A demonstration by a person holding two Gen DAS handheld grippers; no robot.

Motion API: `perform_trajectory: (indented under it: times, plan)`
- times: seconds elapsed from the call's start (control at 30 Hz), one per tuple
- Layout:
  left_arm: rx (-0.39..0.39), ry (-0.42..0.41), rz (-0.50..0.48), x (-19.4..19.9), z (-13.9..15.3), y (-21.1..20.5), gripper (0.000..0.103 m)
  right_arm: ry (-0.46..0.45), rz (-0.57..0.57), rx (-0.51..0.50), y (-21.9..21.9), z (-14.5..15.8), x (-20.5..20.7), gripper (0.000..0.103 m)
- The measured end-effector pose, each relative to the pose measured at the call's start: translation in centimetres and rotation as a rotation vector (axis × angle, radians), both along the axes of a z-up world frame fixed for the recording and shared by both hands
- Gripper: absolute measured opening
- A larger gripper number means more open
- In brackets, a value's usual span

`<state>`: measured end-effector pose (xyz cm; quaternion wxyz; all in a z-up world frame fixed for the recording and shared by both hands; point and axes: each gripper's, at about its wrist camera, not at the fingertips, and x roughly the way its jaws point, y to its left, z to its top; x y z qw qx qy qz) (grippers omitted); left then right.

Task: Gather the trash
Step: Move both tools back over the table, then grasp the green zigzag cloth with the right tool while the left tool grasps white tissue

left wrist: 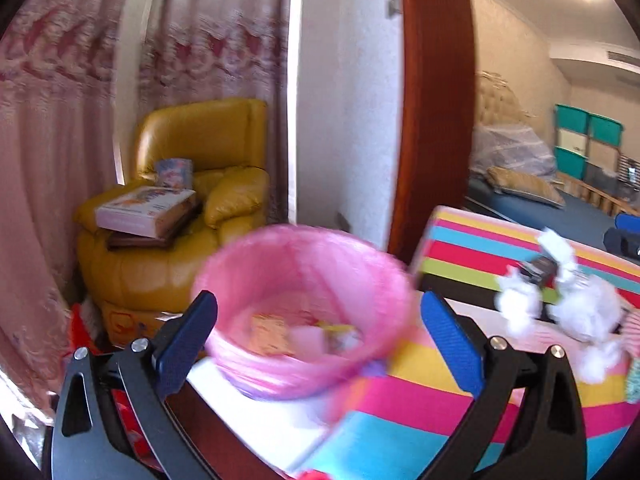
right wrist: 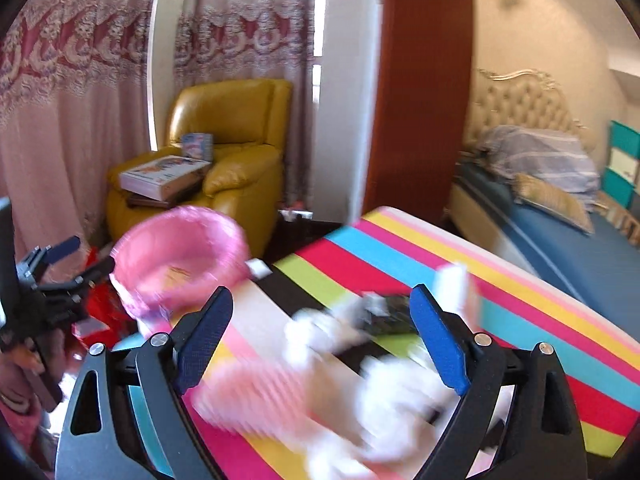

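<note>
A small bin lined with a pink bag [left wrist: 304, 316] stands at the near left end of a striped table [left wrist: 460, 240]; some wrappers lie inside it. My left gripper [left wrist: 320, 340] is open, its blue fingers either side of the bin. Crumpled white tissues [left wrist: 576, 304] and a dark wrapper [left wrist: 542, 268] lie on the table to the right. In the right wrist view my right gripper [right wrist: 320, 340] is open above blurred white tissues [right wrist: 392, 392], a pink striped wrapper [right wrist: 256, 392] and the dark wrapper [right wrist: 384, 316]. The bin [right wrist: 180, 260] and my left gripper [right wrist: 76, 264] show at the left.
A yellow armchair [left wrist: 200, 200] with books stands behind the bin by pink curtains [left wrist: 60, 120]. A brown door frame [left wrist: 432, 100] rises behind the table. A bed [right wrist: 560, 232] lies at the right. Red packaging [right wrist: 100, 312] sits on the floor at the left.
</note>
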<state>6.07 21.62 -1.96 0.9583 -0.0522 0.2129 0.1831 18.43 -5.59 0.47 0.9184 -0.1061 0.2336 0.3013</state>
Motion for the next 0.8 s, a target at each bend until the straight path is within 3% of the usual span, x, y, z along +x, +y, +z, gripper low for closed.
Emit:
perform_trajectory:
  times: [0.3,0.4,0.57,0.8]
  plan:
    - [-0.061,0.018,-0.157,1.0,-1.2,-7.9,0.099,0.021,-0.220,0.053,-14.3,-3.7,-4.6,0.085]
    - [-0.023,0.026,-0.220,0.7,-1.9,-11.2,0.099,0.047,-0.280,0.062,-17.9,-5.5,-6.4,0.085]
    - [0.004,0.044,-0.321,0.3,-3.3,-15.2,0.099,0.087,-0.295,0.048,-19.7,-8.2,-8.9,0.085]
    - [0.040,0.081,-0.391,0.1,-4.7,-18.0,0.099,0.197,-0.287,0.046,-18.6,-11.3,-8.0,0.085]
